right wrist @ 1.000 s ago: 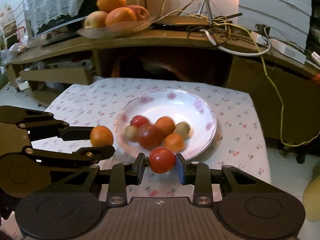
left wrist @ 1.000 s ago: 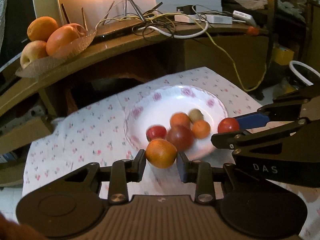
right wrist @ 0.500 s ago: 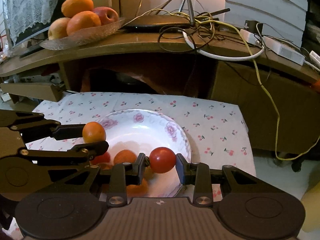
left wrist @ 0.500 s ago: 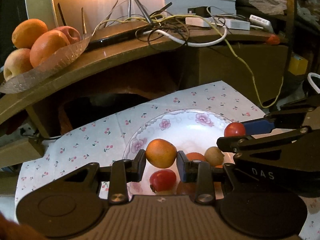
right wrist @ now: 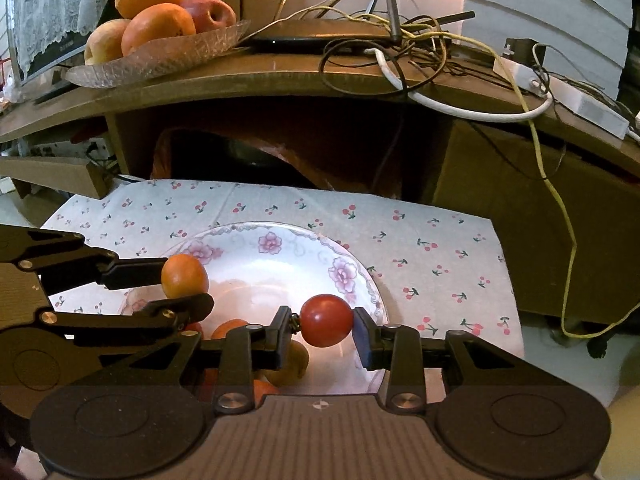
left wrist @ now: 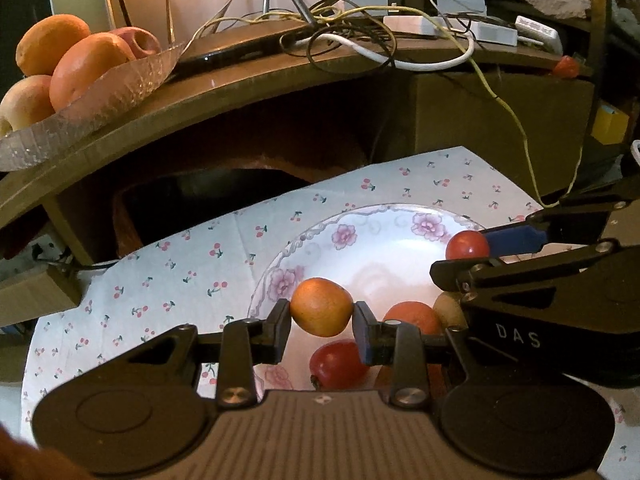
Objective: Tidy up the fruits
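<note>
My left gripper point(left wrist: 322, 320) is shut on a small orange point(left wrist: 321, 307) and holds it above the near left part of a white floral plate point(left wrist: 372, 220). My right gripper point(right wrist: 327, 326) is shut on a red tomato point(right wrist: 326, 320) above the plate's right side point(right wrist: 348, 256). Each gripper shows in the other's view, the right with its tomato point(left wrist: 467, 245), the left with its orange point(right wrist: 184, 276). Several small fruits lie in the plate, among them a red one point(left wrist: 338, 364) and an orange one point(left wrist: 412, 317), partly hidden by the grippers.
The plate sits on a cherry-print cloth point(right wrist: 420, 240) on a low table. Behind it a wooden shelf point(right wrist: 280, 76) carries a glass dish point(right wrist: 160, 58) of large oranges and apples, and a tangle of cables point(right wrist: 400, 36). A dark opening lies under the shelf.
Both grippers have moved forward over the plate toward the shelf, each carrying its fruit. The fruits in the plate have slipped lower in both views. The grips have not changed.
</note>
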`<action>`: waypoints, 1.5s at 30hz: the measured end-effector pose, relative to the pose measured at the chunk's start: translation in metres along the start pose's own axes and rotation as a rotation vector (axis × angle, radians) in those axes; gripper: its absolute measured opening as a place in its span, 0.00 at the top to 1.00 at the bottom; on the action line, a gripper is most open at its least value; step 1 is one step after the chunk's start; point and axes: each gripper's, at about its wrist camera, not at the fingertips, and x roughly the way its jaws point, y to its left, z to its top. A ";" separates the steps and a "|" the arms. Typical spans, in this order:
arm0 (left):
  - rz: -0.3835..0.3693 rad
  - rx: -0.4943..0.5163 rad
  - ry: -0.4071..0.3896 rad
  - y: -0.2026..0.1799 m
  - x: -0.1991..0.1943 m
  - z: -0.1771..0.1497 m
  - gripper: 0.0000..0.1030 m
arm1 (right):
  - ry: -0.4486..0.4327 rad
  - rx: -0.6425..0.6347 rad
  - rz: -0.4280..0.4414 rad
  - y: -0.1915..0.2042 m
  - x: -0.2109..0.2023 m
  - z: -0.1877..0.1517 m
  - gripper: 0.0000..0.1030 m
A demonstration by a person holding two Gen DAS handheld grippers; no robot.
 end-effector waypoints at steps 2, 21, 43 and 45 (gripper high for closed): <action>0.002 0.002 0.001 0.000 0.000 -0.001 0.63 | 0.000 0.000 0.000 0.001 0.001 0.001 0.64; 0.015 0.002 -0.002 0.001 -0.008 -0.002 0.56 | -0.036 0.018 -0.008 -0.001 -0.010 0.001 0.57; 0.120 -0.033 -0.075 0.006 -0.087 -0.027 0.13 | -0.067 0.054 -0.040 0.014 -0.087 -0.030 0.46; 0.155 -0.040 -0.076 0.007 -0.096 -0.033 0.07 | -0.068 0.070 -0.039 0.015 -0.096 -0.036 0.46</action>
